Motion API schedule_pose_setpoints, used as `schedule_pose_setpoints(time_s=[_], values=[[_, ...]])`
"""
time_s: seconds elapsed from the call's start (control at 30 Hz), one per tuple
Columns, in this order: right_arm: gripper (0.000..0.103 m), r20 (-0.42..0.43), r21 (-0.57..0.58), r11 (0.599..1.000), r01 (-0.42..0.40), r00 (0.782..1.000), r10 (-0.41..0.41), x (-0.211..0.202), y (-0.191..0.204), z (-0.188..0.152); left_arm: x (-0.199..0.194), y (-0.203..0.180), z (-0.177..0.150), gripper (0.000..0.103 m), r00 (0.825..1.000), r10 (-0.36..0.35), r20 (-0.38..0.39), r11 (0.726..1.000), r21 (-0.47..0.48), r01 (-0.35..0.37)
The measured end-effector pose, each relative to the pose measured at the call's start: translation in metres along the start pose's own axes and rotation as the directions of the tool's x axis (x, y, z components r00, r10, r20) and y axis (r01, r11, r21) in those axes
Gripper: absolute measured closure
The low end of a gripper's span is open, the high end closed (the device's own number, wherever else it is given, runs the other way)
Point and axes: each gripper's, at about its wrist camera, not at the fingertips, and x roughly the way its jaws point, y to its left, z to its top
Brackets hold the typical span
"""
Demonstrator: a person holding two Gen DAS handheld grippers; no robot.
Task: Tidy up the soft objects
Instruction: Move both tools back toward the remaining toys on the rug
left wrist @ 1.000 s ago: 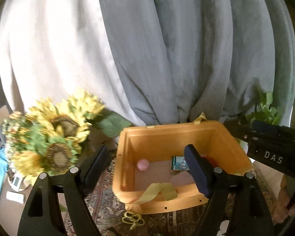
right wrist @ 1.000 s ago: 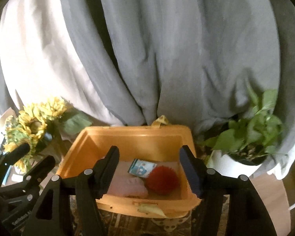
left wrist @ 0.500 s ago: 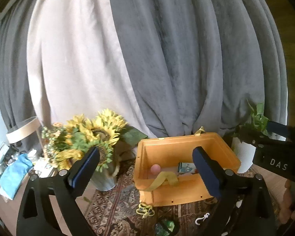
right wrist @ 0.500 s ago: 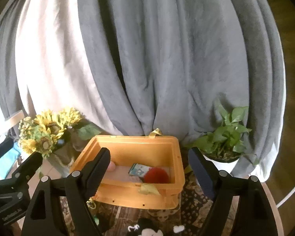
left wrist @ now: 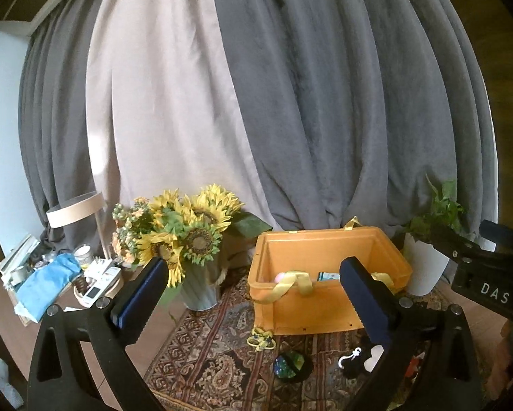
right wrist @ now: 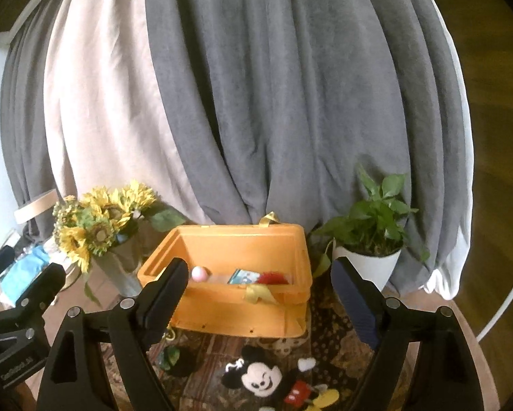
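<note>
An orange bin stands on a patterned rug. Inside it I see a pink ball, a small blue-white pouch and a red fuzzy ball. A Mickey Mouse plush lies on the rug in front of the bin; part of it shows in the left wrist view. A dark green-patterned soft ball lies beside it. My left gripper and right gripper are both open, empty, and held back from the bin.
A vase of sunflowers stands left of the bin. A potted green plant stands right of it. A side table with clutter and a blue cloth is at far left. Grey and beige curtains hang behind.
Both grippers have pulled back and up from the bin. The rug, the Mickey plush and the green ball have come into view. Both stay open.
</note>
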Motion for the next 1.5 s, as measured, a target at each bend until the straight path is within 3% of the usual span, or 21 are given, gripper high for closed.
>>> schedule_pose_setpoints(time_s=[0.27, 0.53, 0.93, 1.1, 1.5], values=[[0.017, -0.013, 0.06, 0.998, 0.034, 0.999, -0.033, -0.02, 0.006, -0.022, -0.015, 0.008, -0.014, 0.001, 0.999, -0.032, 0.017, 0.999, 0.013, 0.032], [0.017, -0.007, 0.122, 0.981, 0.151, 0.989, -0.151, -0.04, 0.022, -0.048, -0.015, 0.025, -0.032, 0.001, 0.989, -0.145, -0.002, 0.988, 0.052, 0.145], [0.017, -0.064, 0.169, 0.939, 0.3, 0.954, -0.294, -0.05, 0.046, -0.099, 0.002, 0.039, -0.061, 0.001, 0.96, -0.276, -0.048, 0.951, 0.132, 0.28], [0.017, -0.103, 0.188, 0.916, 0.355, 0.934, -0.341, -0.049, 0.05, -0.119, 0.015, 0.039, -0.077, 0.001, 0.94, -0.329, -0.095, 0.929, 0.146, 0.34], [0.017, -0.229, 0.154, 0.882, 0.444, 0.885, -0.406, -0.02, 0.054, -0.165, 0.049, 0.027, -0.117, 0.001, 0.897, -0.379, -0.228, 0.889, 0.178, 0.421]])
